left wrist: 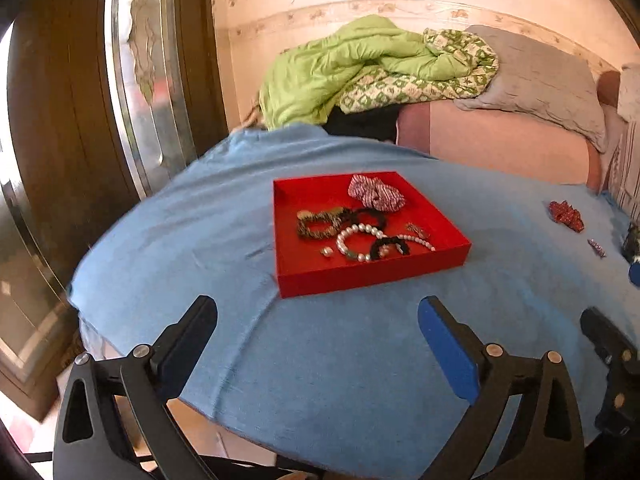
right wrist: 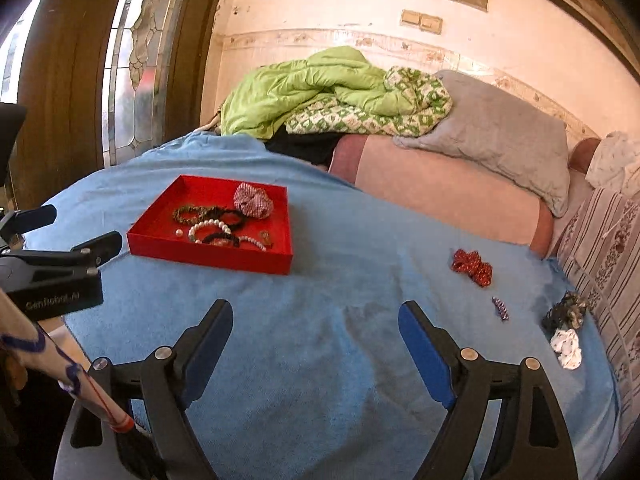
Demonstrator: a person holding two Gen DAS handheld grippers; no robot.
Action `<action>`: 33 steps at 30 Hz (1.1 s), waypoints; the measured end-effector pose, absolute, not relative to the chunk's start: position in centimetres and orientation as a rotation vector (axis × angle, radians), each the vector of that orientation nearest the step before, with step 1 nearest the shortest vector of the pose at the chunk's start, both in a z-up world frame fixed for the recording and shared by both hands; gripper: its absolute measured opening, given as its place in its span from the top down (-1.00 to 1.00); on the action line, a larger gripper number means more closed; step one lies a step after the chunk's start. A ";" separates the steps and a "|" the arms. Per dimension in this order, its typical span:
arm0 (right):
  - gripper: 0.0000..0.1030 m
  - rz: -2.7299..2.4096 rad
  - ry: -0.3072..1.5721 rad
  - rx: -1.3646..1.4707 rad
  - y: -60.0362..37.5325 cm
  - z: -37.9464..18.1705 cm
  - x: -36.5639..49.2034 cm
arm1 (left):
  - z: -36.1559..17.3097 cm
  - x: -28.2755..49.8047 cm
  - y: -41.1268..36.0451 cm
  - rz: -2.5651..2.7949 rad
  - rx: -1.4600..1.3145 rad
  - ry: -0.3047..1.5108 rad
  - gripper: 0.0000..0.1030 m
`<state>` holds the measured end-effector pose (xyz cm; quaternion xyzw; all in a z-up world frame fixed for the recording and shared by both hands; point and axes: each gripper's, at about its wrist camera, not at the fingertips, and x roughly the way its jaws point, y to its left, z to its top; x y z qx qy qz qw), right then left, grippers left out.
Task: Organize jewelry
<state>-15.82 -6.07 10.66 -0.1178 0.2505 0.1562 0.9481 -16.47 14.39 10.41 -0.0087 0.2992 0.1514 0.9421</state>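
Observation:
A red tray (left wrist: 360,274) (right wrist: 208,256) sits on the blue cloth and holds a pearl bracelet (left wrist: 352,236) (right wrist: 208,224), dark bracelets, a red-white scrunchie (left wrist: 376,192) (right wrist: 253,199) and small pieces. A red scrunchie (right wrist: 472,266) (left wrist: 566,216), a small purple clip (right wrist: 500,308) (left wrist: 597,247), a dark scrunchie (right wrist: 566,310) and a white one (right wrist: 566,346) lie on the cloth to the right. My left gripper (left wrist: 318,308) is open and empty in front of the tray. My right gripper (right wrist: 316,312) is open and empty, right of the tray.
The blue cloth (right wrist: 320,360) covers a round table whose left edge drops off near a wooden door (left wrist: 60,120). Behind it is a sofa with a green blanket (right wrist: 312,92) and a grey pillow (right wrist: 500,132). A patterned cushion (right wrist: 612,240) lies at the right.

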 end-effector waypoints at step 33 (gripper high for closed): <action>-0.72 0.337 0.609 -0.245 -5.7 8.1 -13.8 | 8.7 -13.8 13.2 0.342 -0.016 0.657 -0.95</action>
